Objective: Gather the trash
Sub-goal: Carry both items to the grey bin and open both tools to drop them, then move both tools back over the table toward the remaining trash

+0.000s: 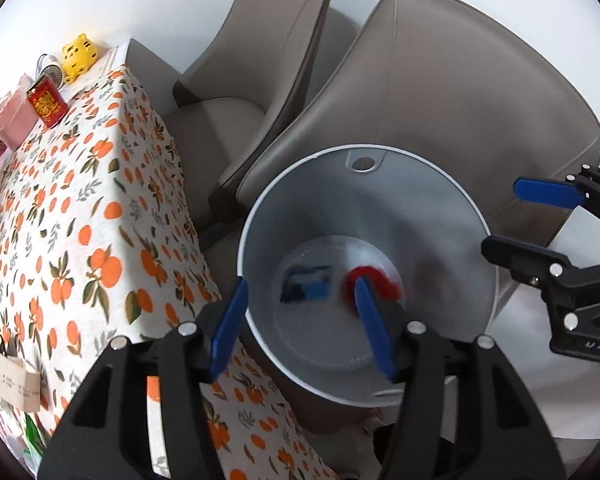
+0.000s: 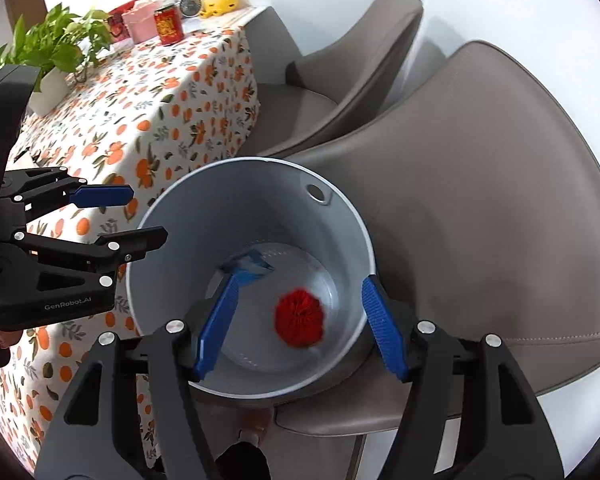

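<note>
You're mostly done by the look of it — the fuzzy red ball (image 2: 299, 317) and the crumpled blue wrapper (image 2: 247, 266) already sit at the bottom of the round grey metal bin (image 2: 260, 196), left gripper (image 1: 302, 326) and right gripper (image 2: 300, 328) both spread wide and empty above it — only the brown card scrap (image 1: 16, 384) on the orange-print tablecloth (image 1: 80, 220) maybe left.

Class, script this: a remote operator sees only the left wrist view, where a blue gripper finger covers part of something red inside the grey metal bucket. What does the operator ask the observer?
Operator: What is the red thing behind my blue finger?
Observer: The right wrist view shows it whole: a round red fluffy ball on the floor of the grey metal bucket, apart from the blue packet.
Operator: Those green leaves at my left edge?
Observer: A leafy green plant in a white pot on the orange-print tablecloth.
</note>
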Motion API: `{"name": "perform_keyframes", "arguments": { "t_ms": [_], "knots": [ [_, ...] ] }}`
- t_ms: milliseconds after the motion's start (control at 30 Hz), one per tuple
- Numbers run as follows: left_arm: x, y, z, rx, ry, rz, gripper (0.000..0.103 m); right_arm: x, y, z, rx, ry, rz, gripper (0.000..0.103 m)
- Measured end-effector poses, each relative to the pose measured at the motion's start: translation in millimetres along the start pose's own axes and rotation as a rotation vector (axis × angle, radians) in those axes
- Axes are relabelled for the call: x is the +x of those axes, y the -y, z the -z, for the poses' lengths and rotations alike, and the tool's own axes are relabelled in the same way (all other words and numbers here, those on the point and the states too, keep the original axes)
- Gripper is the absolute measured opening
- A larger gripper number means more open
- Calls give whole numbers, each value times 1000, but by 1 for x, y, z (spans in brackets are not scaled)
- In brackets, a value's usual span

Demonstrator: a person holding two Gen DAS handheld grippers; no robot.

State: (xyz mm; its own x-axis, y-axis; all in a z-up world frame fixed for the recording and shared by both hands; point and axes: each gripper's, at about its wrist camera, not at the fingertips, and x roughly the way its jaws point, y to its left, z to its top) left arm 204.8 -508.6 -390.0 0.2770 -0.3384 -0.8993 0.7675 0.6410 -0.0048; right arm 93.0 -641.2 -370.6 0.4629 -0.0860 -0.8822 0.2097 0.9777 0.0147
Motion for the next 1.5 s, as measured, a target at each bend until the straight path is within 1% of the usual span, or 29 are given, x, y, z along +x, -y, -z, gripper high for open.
{"name": "perform_keyframes", "arguments": {
  "t_ms": [67, 133, 267, 433, 533, 567, 733, 867, 1000, 1200, 1300, 1367, 1500],
  "knots": [
    [0, 2, 1, 6, 2, 4, 61, -2, 4, 3, 12, -2, 5, 62],
    [-4, 4, 3, 16, 7, 4, 63, -6, 5, 6, 23, -3, 10, 62],
    [-17, 3, 12, 15, 16, 2, 63, -16, -1, 10, 26, -2, 14, 62],
    [-42, -8, 30, -13, 33, -13, 63, -33, -27, 13, 2, 8, -1, 62],
    [-62, -18, 49, -46, 42, -30, 63, -44, -54, 14, -32, 12, -29, 62],
    [-71, -23, 59, -63, 45, -37, 63, -47, -60, 15, -41, 13, -36, 62],
    [-106, -47, 110, -151, 37, -88, 63, -62, -123, 25, -146, 9, -102, 62],
    [-134, -70, 163, -222, 15, -158, 63, -71, -180, 35, -240, 5, -168, 62],
    [-165, -96, 220, -330, 3, -212, 63, -78, -228, 45, -308, 0, -224, 62],
    [-209, -123, 293, -473, 13, -283, 63, -85, -294, 60, -411, -5, -293, 62],
    [-224, -130, 325, -543, 8, -304, 63, -89, -321, 66, -455, -5, -320, 62],
    [-231, -133, 343, -586, 4, -304, 63, -89, -338, 69, -482, -8, -334, 62],
    [-236, -132, 372, -635, -10, -312, 63, -86, -362, 78, -513, -20, -349, 62]
  ]
}}
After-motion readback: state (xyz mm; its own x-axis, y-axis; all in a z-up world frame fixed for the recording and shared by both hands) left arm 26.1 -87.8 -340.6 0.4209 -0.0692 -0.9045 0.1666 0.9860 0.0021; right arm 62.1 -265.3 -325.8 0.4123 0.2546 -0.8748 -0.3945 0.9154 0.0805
